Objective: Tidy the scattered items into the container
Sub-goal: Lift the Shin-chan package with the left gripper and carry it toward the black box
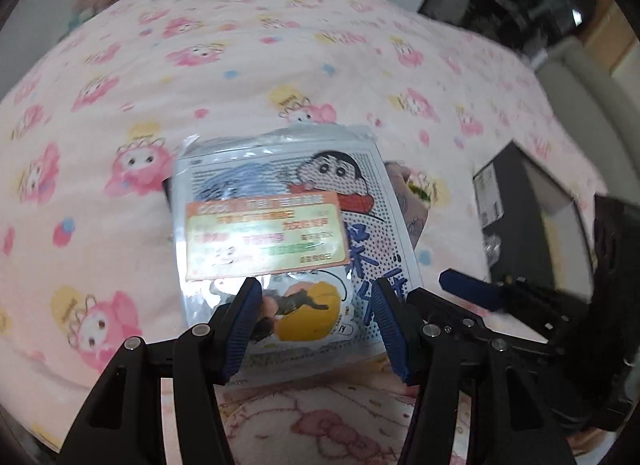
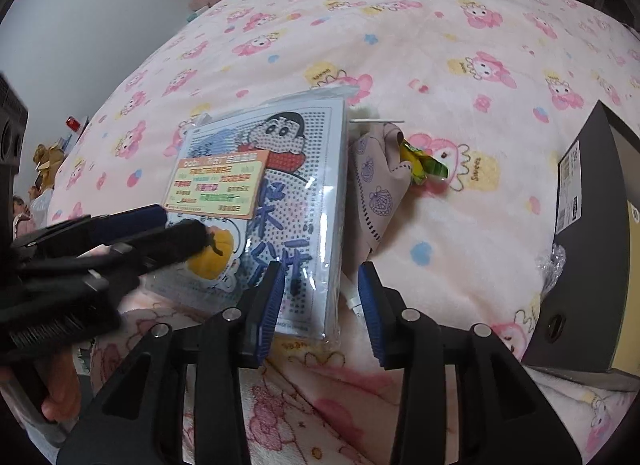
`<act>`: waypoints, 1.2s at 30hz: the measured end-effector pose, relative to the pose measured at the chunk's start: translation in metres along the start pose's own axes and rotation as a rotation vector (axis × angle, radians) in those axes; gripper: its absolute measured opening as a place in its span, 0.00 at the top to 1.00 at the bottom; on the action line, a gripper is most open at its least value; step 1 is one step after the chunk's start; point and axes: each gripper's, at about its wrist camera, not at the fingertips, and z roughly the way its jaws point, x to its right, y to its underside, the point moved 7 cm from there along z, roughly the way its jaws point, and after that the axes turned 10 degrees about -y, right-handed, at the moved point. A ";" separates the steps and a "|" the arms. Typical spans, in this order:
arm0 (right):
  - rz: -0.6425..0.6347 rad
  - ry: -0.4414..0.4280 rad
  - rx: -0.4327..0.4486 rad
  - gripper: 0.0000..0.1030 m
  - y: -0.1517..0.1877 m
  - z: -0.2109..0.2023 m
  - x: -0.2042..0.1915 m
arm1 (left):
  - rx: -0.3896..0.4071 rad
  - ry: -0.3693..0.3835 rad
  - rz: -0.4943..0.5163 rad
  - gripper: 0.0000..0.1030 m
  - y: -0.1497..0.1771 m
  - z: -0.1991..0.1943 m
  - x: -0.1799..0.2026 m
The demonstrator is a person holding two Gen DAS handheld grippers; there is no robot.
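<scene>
- Grippers first, nearest of all: the left gripper (image 1: 316, 321) hangs over the near end of the packet (image 1: 296, 233) with its jaws apart and nothing pressed between them; the right gripper (image 2: 320, 301) stands with its jaws apart too, straddling the packet's near right edge without visibly pinching it.
- Just under them lies that packet, a flat clear bag holding a dotted cartoon board with an orange label (image 2: 218, 183) on top, flat on the pink blanket (image 2: 400, 45).
- From the right wrist view, the left gripper reaches across the packet's near left corner, a dark fuzzy bit and a yellow shape below its fingers; whether these are inside the bag I cannot tell.
- Just right of the packet sit a folded patterned cloth (image 2: 378, 181) and a yellow-green wrapper (image 2: 424, 167), touching each other, with a thin stick (image 2: 376, 121) at the cloth's far end.
- Farther right stands the dark box (image 2: 588, 225), which I judge to be the container; its open top faces away, so little of the inside shows.
- To do this step well, I would grip the packet by one edge only, since both grippers crowd the same near end. The plastic looks slippery and floppy, so a firm bite well past the rim should stop it from sliding out.
- Lift it clear of the cloth beside it before swinging right toward the box.
</scene>
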 end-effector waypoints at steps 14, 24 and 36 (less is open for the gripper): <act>0.025 0.040 -0.002 0.52 0.002 0.002 0.004 | -0.033 -0.363 0.098 0.45 -0.009 0.028 -0.039; 0.027 0.038 0.013 0.50 -0.006 0.002 0.007 | 0.005 -0.103 -0.132 0.45 0.009 0.004 -0.070; 0.074 0.090 0.051 0.50 -0.001 -0.013 0.027 | -0.081 -0.129 0.176 0.47 0.001 0.029 0.010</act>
